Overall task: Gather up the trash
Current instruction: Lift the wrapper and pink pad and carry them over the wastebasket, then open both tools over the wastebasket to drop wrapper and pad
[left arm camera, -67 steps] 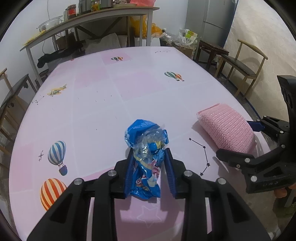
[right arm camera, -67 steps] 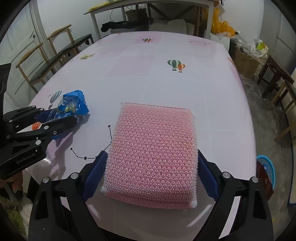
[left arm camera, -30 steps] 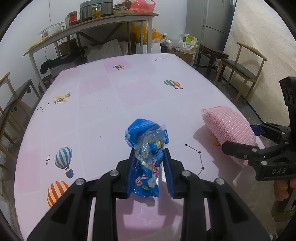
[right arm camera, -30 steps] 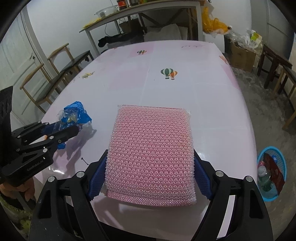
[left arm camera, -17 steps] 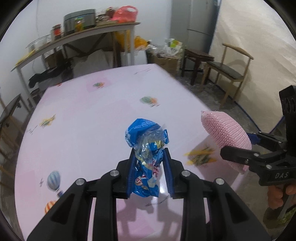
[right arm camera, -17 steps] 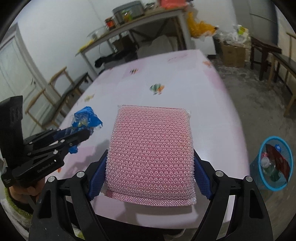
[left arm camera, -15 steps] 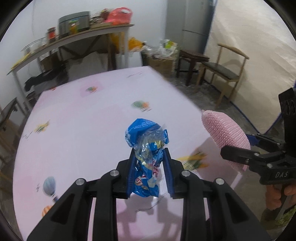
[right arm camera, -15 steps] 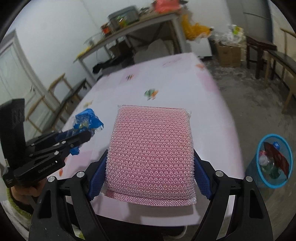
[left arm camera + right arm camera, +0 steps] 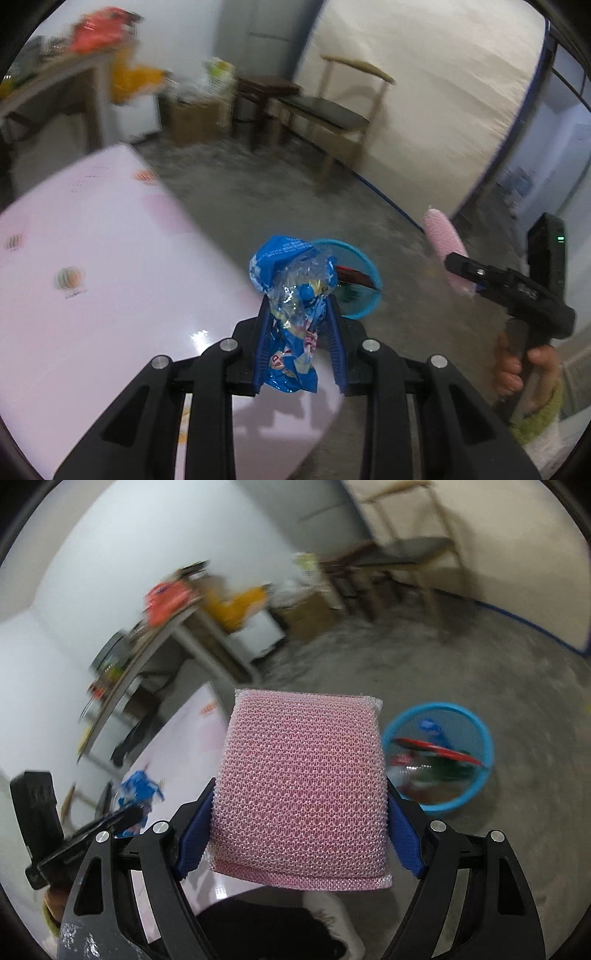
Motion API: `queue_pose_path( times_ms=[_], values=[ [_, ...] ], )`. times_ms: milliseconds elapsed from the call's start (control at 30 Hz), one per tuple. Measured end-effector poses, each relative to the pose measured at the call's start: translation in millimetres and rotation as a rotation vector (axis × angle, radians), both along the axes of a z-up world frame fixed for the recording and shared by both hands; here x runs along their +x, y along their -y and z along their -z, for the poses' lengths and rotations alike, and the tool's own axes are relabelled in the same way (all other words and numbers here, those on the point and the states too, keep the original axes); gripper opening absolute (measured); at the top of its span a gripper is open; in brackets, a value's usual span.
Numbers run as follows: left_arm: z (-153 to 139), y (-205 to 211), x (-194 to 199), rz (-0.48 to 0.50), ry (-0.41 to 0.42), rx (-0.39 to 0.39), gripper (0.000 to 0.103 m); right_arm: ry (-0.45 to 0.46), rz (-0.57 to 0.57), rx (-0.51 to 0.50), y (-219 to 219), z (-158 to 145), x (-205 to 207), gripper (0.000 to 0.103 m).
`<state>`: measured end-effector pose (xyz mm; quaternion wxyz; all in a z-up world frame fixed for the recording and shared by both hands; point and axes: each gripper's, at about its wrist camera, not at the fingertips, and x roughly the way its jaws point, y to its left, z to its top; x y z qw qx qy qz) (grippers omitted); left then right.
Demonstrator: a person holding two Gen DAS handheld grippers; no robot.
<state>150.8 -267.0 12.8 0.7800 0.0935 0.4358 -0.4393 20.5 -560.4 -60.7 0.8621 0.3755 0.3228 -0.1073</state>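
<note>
Both loads swung off the surface (image 9: 110,295) toward the blue basket (image 9: 476,738): left claw (image 9: 299,332) pinching blue wrapper (image 9: 291,295), right claw (image 9: 299,834) clamping pink sponge (image 9: 303,786); drop-off likely next.

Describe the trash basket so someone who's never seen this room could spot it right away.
Look at the grey concrete floor just past the edge of the pink table. The basket stands there, round and bright blue, already holding trash including something flat and red. It is the only blue container on the floor.

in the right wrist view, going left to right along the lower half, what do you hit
black left gripper holding crumpled blue plastic wrapper → pink mesh scouring sponge clamped in the right gripper → round blue plastic trash basket on the floor
</note>
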Motion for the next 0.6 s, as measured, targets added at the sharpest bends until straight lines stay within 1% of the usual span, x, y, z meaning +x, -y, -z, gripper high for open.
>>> queue_pose_path(
  times_ms=[100,200,233,300,367,467,533,600],
  values=[
    [16.6,47.5,8.5,0.057,-0.073,0.024,0.027,-0.055,0.029,0.081,44.8,27.6,4.5,0.078],
    [43.4,101.9,16.9,0.112,-0.178,0.065,0.027,-0.101,0.036,0.161,76.3,55.6,19.1,0.078],
    [53.0,115.8,19.0,0.126,-0.201,0.087,0.027,-0.129,0.048,0.185,89.6,69.0,26.8,0.078],
    [72.2,145.8,22.2,0.154,-0.225,0.134,0.027,-0.163,0.034,0.217,101.5,85.7,39.6,0.078],
    [97.9,181.1,19.9,0.198,-0.245,0.191,0.027,-0.214,0.040,0.248,118.5,105.1,53.1,0.078],
    [126.8,214.4,19.2,0.228,-0.288,0.242,0.027,-0.284,0.046,0.273,143.3,129.5,72.6,0.078],
    [140.0,231.9,17.3,0.242,-0.296,0.269,0.027,-0.298,0.037,0.298,152.6,141.2,83.6,0.080],
    [150.7,243.3,16.8,0.248,-0.303,0.288,0.027,-0.324,0.043,0.281,164.6,152.3,96.0,0.081]
  ],
)
